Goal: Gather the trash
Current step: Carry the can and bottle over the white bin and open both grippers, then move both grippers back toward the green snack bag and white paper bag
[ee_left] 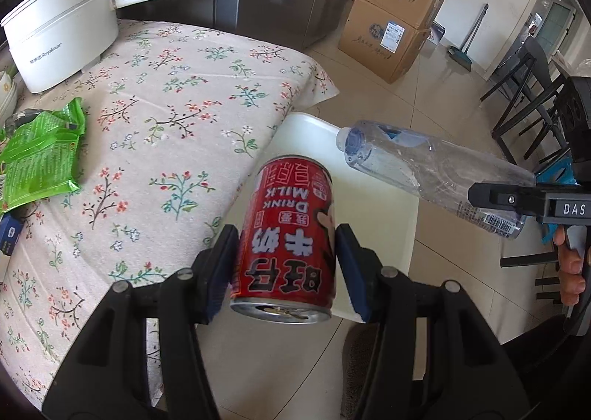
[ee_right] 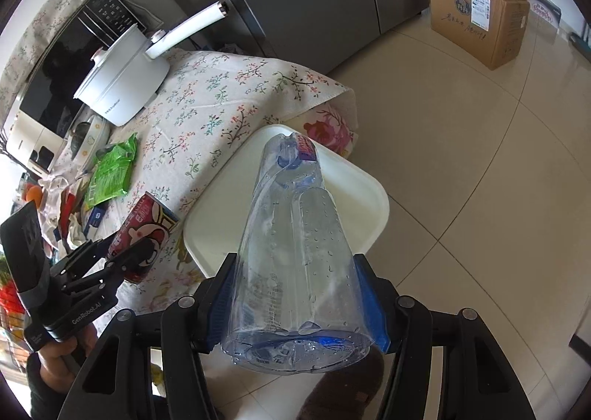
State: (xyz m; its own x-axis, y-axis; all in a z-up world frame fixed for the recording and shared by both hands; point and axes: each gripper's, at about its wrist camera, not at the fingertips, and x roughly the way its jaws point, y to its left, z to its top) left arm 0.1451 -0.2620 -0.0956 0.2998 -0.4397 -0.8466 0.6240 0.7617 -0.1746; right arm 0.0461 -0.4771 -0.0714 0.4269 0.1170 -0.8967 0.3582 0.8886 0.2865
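Note:
My left gripper (ee_left: 286, 272) is shut on a red milk drink can (ee_left: 286, 235), held upside down at the table's edge, over the near rim of a white bin (ee_left: 373, 176). The can also shows in the right wrist view (ee_right: 142, 235), with the left gripper (ee_right: 110, 265) around it. My right gripper (ee_right: 293, 302) is shut on a clear empty plastic bottle (ee_right: 291, 254), its neck pointing over the white bin (ee_right: 365, 195). The bottle also shows in the left wrist view (ee_left: 436, 169), held above the bin from the right. A green snack wrapper (ee_left: 40, 158) lies on the floral tablecloth (ee_left: 177, 117).
A white electric pot (ee_left: 62, 32) with a long handle stands at the table's far end. Bowls and a small blue box (ee_left: 9, 235) sit at the left edge. Stacked cardboard boxes (ee_left: 395, 17) and a dark chair (ee_left: 528, 95) stand on the tiled floor beyond.

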